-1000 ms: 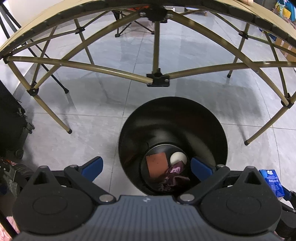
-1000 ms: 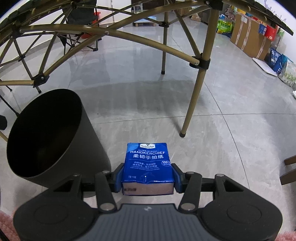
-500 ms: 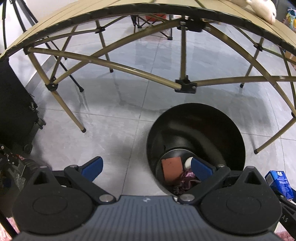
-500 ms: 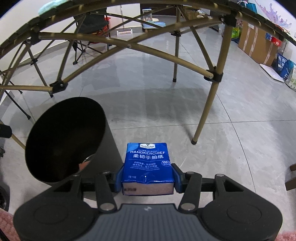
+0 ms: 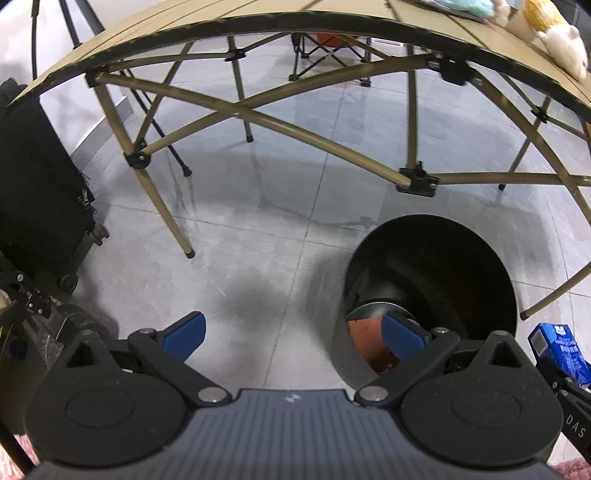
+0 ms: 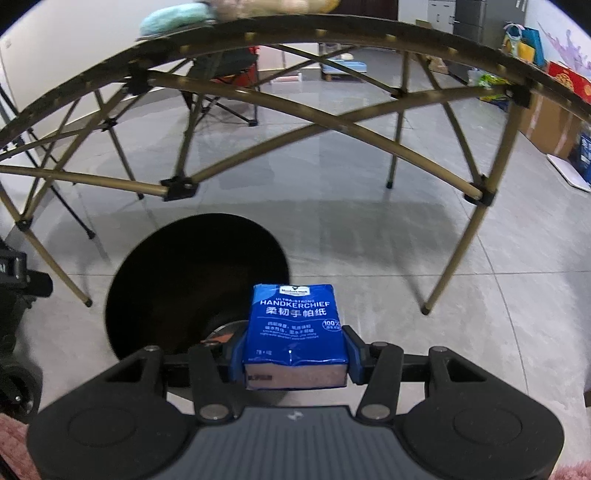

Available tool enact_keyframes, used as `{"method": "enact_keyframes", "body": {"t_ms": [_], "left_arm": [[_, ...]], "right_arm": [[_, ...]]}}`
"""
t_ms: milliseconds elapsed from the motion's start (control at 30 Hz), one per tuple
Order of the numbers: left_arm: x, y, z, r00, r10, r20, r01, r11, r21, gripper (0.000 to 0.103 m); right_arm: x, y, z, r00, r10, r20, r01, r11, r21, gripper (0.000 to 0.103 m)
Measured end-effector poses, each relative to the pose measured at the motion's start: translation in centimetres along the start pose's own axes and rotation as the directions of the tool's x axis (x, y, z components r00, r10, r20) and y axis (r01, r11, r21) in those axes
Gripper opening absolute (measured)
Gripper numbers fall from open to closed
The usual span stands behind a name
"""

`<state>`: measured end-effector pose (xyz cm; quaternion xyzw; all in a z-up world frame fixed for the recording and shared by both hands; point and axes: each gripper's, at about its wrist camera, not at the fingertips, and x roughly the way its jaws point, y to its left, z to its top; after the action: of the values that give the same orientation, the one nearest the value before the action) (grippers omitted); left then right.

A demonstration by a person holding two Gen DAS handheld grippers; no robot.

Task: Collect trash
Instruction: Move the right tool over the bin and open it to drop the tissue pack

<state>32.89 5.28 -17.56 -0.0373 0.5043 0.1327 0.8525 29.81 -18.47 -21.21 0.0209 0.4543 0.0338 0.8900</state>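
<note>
While the right gripper [image 6: 293, 356] clamps the blue handkerchief-tissue pack [image 6: 294, 334] at the black trash bin's [image 6: 177, 280] near rim, the left gripper [image 5: 291, 332] hangs spread, empty. Next: centre it over the mouth, then release.

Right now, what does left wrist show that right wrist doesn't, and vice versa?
Left wrist only: the open, empty left gripper, a reddish-brown piece of trash at the bin's bottom, a black suitcase, a plush toy on the tabletop.
Right wrist only: the right gripper clamped on the pack's sides, cardboard boxes along the far wall.
Both: the black bin, the blue handkerchief pack, the folding table frame, grey floor tiles.
</note>
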Motion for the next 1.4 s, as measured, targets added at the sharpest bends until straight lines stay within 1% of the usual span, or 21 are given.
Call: {"method": "enact_keyframes", "body": {"t_ms": [300, 467, 600, 800, 1167, 1233, 1300, 1400], "left_arm": [[0.4, 3.2, -0.2, 1.000, 0.017, -0.007, -0.017, 0.999, -0.042, 0.103], [0.9, 5.2, -0.3, 0.999, 0.034, -0.016, -0.035, 0.997, -0.066, 0.103], [1.2, 6.4, -0.5, 0.998, 0.052, -0.026, -0.054, 0.995, -0.085, 0.103], [1.5, 7.9, -0.6, 0.998, 0.056, -0.033, -0.059, 0.993, -0.106, 0.103], [1.4, 8.3, -0.7, 0.999, 0.048, -0.027, -0.050, 0.993, -0.110, 0.103], [1.3, 8.3, -0.8, 0.999, 0.047, -0.025, -0.049, 0.992, -0.112, 0.103], [1.3, 8.3, -0.9, 0.999, 0.048, -0.025, -0.050, 0.992, -0.113, 0.103], [1.3, 8.4, -0.9, 0.999, 0.047, -0.024, -0.049, 0.993, -0.112, 0.103]], "right_arm": [[0.6, 4.2, 1.8, 0.998, 0.063, 0.016, -0.062, 0.998, -0.033, 0.050], [1.6, 6.9, 2.5, 0.996, 0.093, 0.004, -0.093, 0.994, -0.062, 0.050], [2.4, 8.3, 2.8, 0.995, 0.101, -0.007, -0.102, 0.992, -0.074, 0.050], [3.6, 9.4, 3.0, 0.995, 0.097, -0.030, -0.099, 0.992, -0.081, 0.050], [4.7, 10.0, 3.0, 0.995, 0.083, -0.060, -0.088, 0.993, -0.075, 0.051], [5.0, 9.8, 3.0, 0.995, 0.075, -0.065, -0.079, 0.995, -0.062, 0.061], [5.1, 9.6, 3.1, 0.996, 0.064, -0.068, -0.068, 0.996, -0.056, 0.102], [5.0, 9.5, 3.1, 0.996, 0.059, -0.064, -0.062, 0.997, -0.051, 0.103]]}}
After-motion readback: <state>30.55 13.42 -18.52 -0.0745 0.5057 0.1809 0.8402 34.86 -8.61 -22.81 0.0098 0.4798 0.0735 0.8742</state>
